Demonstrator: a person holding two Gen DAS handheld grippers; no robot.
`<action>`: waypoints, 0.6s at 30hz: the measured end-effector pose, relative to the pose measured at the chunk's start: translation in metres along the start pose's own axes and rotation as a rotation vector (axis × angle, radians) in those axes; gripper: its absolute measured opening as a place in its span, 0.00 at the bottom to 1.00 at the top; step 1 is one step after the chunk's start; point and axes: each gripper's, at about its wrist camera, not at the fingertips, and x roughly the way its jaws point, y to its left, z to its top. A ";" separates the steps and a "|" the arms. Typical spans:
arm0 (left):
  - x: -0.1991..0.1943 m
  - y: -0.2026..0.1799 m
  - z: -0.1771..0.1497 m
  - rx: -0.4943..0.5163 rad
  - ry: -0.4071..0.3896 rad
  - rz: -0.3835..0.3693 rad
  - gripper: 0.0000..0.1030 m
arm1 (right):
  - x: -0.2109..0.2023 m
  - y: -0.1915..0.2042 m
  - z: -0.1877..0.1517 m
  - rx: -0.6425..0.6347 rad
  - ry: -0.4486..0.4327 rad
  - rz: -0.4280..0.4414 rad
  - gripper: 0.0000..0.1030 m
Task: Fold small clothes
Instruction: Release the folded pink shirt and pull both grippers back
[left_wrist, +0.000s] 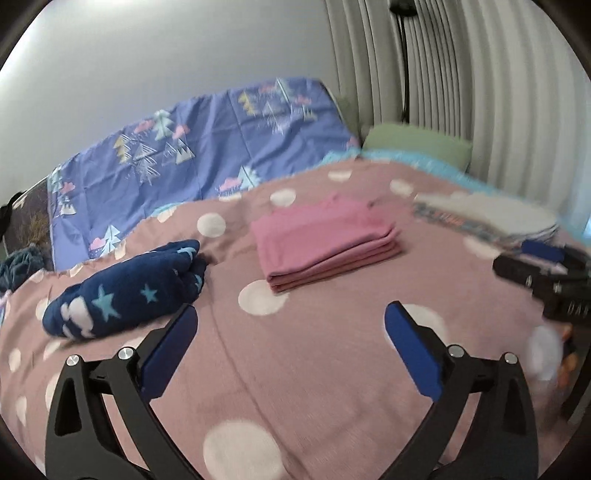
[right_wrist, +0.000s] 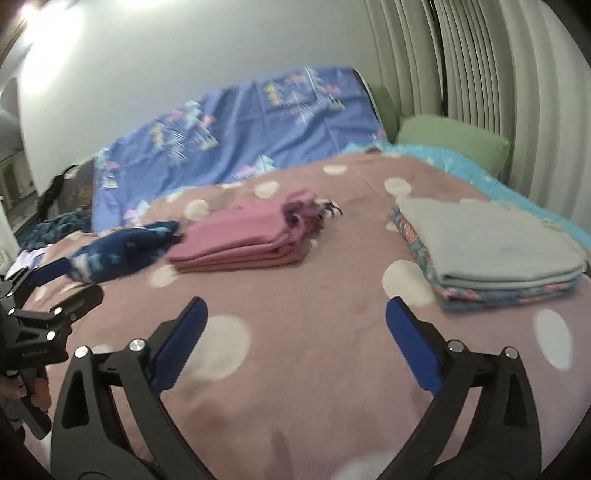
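Two grippers hang with jaws spread wide and nothing between them over the dotted pink bedspread (left_wrist: 314, 369): the left gripper (left_wrist: 290, 325) just short of the folded pink garment (left_wrist: 325, 240), the right gripper (right_wrist: 295, 321) nearer the grey-topped folded stack (right_wrist: 495, 254) to that garment's right. Judging by the pink garment lying square and layered, its fold looks finished, and the crumpled navy star-print piece (left_wrist: 125, 288) just left of it seems the next to do. That calls for both grippers to swing left of the pink garment, grip the navy cloth and spread it flat.
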 end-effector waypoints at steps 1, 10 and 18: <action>-0.019 -0.002 -0.001 -0.017 -0.027 0.008 0.99 | -0.014 0.004 0.000 -0.008 -0.011 0.006 0.97; -0.130 -0.012 -0.005 -0.085 -0.152 0.033 0.99 | -0.144 0.033 0.005 0.010 -0.210 0.007 0.98; -0.194 -0.025 -0.021 -0.079 -0.217 0.127 0.99 | -0.190 0.045 -0.019 0.030 -0.180 0.000 0.98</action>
